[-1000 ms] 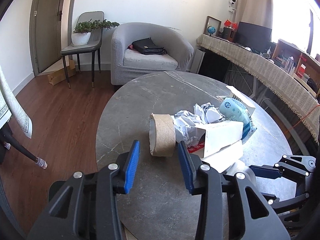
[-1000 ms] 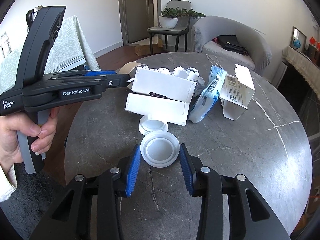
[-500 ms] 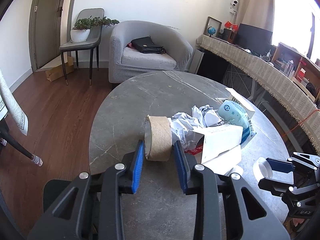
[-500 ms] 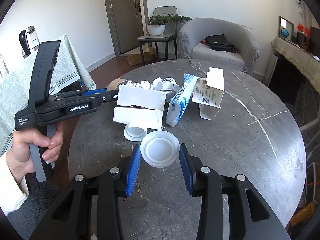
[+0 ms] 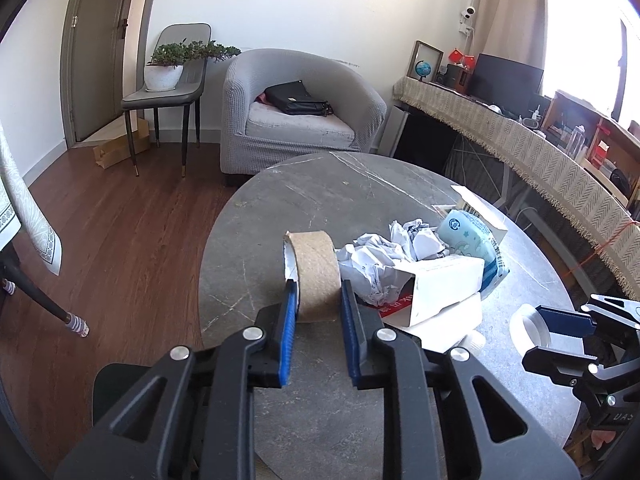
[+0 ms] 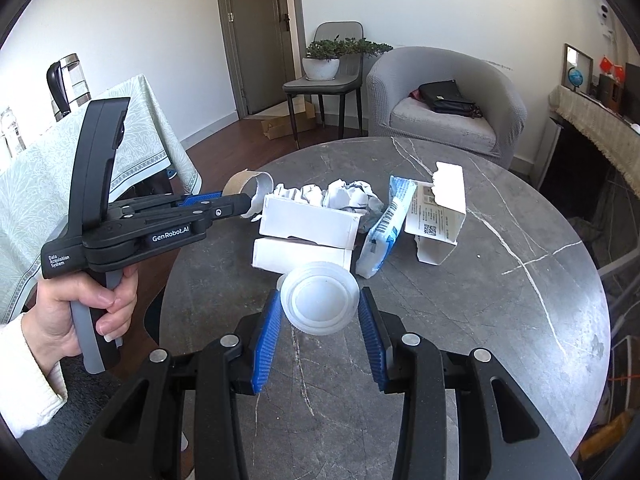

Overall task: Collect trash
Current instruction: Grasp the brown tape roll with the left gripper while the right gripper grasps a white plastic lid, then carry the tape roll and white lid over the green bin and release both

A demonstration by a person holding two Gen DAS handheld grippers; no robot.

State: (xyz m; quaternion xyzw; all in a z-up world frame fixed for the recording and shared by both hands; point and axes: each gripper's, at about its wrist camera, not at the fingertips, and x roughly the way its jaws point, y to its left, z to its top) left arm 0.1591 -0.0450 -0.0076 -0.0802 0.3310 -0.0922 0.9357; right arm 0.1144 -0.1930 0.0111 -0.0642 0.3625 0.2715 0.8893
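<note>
A brown cardboard tape roll (image 5: 314,268) stands on edge on the round grey table (image 5: 320,200). My left gripper (image 5: 318,300) is closing on it, and its blue pads press the roll's two sides. The right wrist view shows this left gripper (image 6: 240,202) from the side, with the roll (image 6: 244,182) at its tips. My right gripper (image 6: 320,312) is shut on a round white plastic lid (image 6: 320,298) and holds it above the table (image 6: 480,320). In the left wrist view, the right gripper (image 5: 556,320) and the lid (image 5: 526,324) show at the right edge.
Two white boxes (image 6: 308,222), crumpled paper (image 6: 340,196), a blue-and-white packet (image 6: 384,232) and a torn white carton (image 6: 440,216) are heaped mid-table. A small white cap (image 5: 472,338) lies beside them. A person's hand (image 6: 80,304) holds the left gripper. A grey armchair (image 5: 296,120) stands behind the table.
The left jaws closed in from either side of the cardboard roll until they clamp it. The right gripper rose, lifting the white lid off the table.
</note>
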